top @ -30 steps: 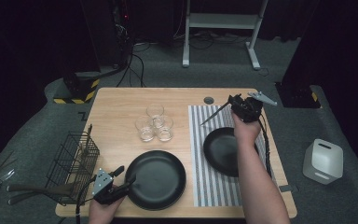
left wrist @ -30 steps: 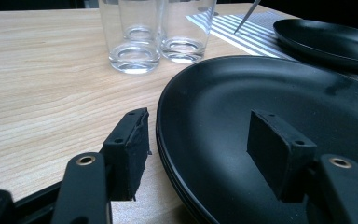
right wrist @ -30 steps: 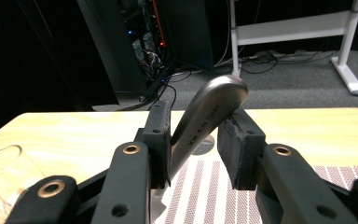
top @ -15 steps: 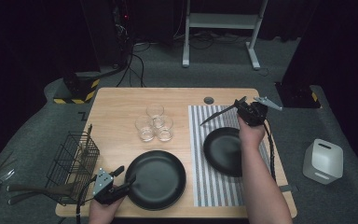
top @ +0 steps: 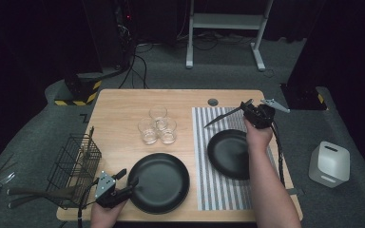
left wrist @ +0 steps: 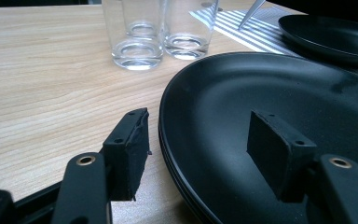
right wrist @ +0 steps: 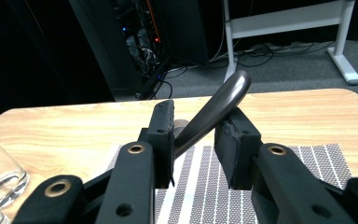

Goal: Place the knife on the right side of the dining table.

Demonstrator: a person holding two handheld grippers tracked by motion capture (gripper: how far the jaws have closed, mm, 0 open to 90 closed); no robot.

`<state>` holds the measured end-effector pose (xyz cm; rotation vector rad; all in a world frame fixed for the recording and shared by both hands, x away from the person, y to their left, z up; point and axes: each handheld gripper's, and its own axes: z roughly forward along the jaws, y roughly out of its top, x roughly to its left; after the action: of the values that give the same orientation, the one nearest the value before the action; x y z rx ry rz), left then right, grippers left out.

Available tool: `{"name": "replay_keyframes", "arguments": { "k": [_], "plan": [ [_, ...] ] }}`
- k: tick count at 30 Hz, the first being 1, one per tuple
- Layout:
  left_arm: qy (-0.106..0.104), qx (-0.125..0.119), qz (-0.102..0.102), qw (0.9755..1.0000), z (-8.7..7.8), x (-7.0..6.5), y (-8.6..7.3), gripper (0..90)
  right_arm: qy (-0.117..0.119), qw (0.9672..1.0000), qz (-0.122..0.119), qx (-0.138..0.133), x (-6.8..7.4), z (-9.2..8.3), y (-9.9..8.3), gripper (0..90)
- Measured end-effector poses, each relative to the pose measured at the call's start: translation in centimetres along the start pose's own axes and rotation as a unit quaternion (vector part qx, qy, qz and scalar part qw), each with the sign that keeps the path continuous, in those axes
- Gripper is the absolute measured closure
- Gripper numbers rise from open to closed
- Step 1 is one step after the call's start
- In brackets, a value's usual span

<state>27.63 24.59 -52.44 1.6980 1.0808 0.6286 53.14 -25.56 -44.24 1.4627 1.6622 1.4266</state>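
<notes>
Right hand-held gripper (top: 247, 108), jaws narrowed, clamps a knife (top: 218, 118) by its handle above the mat's (top: 209, 180) far edge, blade slanting left and down. Small plate (top: 228, 153) just below; glasses (top: 158, 126) clear to the left. Left hand-held gripper (top: 126, 183) open, straddling the big plate's (top: 164, 183) rim at the worktop's (top: 123, 104) near edge; basket (top: 71, 166) beside.

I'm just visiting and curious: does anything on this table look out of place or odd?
Mostly tidy. One oddity: the near black plate overhangs the table's front edge, while the other plate sits on the striped mat. The three glasses stand upright; nothing is spilled.
</notes>
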Motion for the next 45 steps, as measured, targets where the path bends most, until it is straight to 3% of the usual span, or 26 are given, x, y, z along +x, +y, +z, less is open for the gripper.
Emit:
{"name": "replay_keyframes", "arguments": {
  "k": [9,30,45],
  "plan": [
    [-0.001,0.004,-0.001,1.0,0.1,0.0,0.0,38.9,0.0,0.9999,0.008,-0.008,-0.9,-0.3,0.2,68.3],
    [-0.002,0.013,0.002,0.9999,0.2,0.0,0.1,38.9,0.018,0.9997,0.018,0.004,-2.8,-0.2,-0.2,66.4],
    [-0.003,0.016,0.001,0.9999,0.3,0.0,0.1,39.7,0.034,0.9985,0.041,0.012,-4.6,-0.4,-1.3,64.9]
  ]
}}
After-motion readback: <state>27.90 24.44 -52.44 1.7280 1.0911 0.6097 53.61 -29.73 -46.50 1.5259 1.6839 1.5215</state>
